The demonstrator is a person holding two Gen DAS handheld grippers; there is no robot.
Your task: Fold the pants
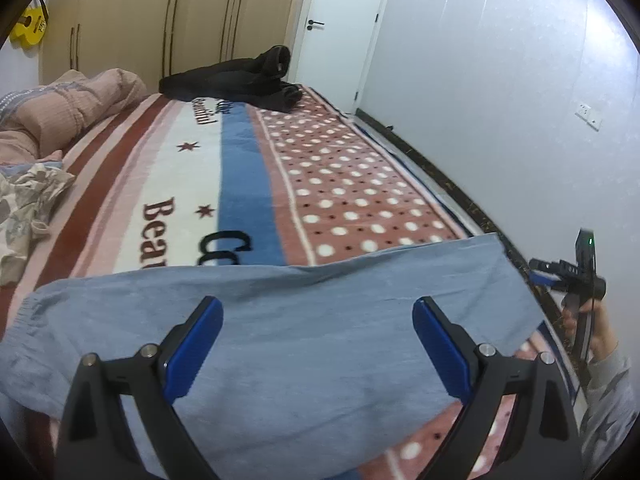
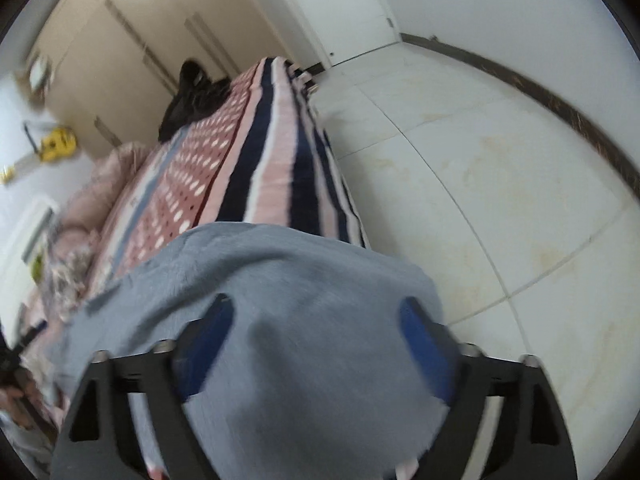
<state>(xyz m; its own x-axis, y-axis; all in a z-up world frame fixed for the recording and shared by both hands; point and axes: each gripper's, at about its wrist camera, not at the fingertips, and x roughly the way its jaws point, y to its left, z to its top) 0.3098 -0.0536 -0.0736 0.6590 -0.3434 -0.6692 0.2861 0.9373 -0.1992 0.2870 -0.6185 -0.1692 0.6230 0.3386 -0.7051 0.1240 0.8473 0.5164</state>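
The big bed with a fleece blanket point(image 1: 248, 168) in red-brown, cream and blue stripes, w/ dark lettering, stars and a dotted pink band, fills most of the left wrist view. The white tiled floor point(image 2: 500, 168) takes the right half of the right wrist view, from 1 to 5 o'clock. Beige wardrobe doors point(image 1: 160, 20) stand at 12 o'clock behind the bed, and a white door point(image 1: 340, 28) is just beside them at 1 o'clock.

The light blue soft cotton pants point(image 1: 280, 340) lie flat across the near end of the bed, at 6 o'clock in both views; one end reaches the bed edge and hangs a bit over it in the right wrist view. A pink quilt point(image 1: 68, 108) is bunched at 10 o'clock, and a dark black garment point(image 1: 240, 80) is heaped at the far end of the bed, at 12 o'clock, well apart from the pants.

The left gripper point(image 1: 318, 312), black w/ blue pads, is over the pants, its jaws wide apart, nothing between them. The right gripper point(image 2: 316, 312) is also above the pants near the bed edge, jaws spread wide, not clamped; this view is blurred. In the left wrist view it appears at 3 o'clock.
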